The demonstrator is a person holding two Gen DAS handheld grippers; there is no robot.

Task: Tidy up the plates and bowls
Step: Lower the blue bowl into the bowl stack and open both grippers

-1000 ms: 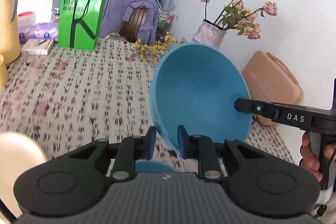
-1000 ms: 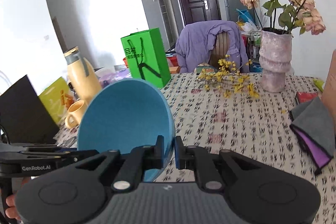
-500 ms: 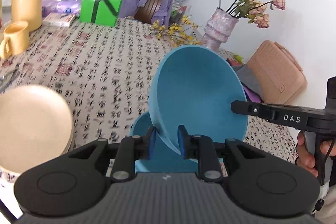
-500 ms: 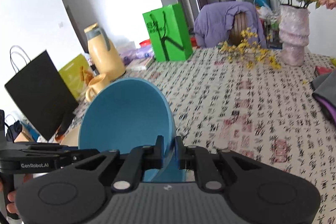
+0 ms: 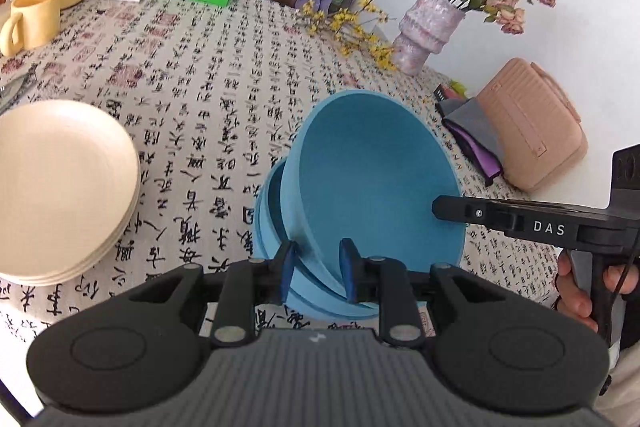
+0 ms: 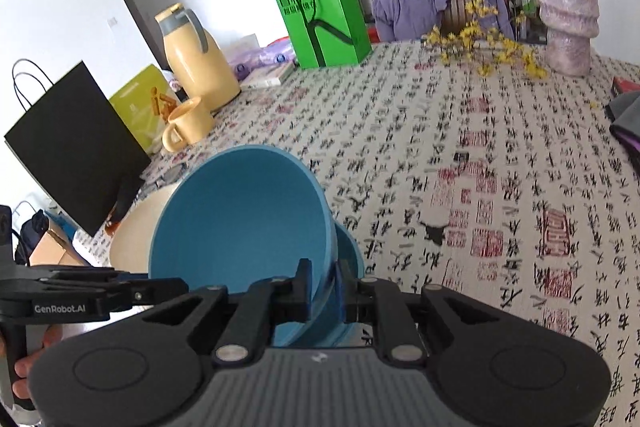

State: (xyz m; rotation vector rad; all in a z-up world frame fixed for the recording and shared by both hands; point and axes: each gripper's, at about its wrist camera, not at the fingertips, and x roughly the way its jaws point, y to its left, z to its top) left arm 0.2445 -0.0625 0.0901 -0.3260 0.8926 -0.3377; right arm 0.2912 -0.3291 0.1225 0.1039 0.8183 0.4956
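Both jaws straddle the bowl [image 5: 380, 187] rim, left gripper [image 5: 318, 267] pinching it, right gripper [image 6: 322, 281] just loosened; seemingly light, stiff, slick, best gripped by the rim.

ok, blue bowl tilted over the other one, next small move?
Probably ease the tilted blue bowl flat into the bowl beneath: its near edge already sits inside it, the left gripper clamps its rim, and the right gripper's jaws have just been opening, rim between them.
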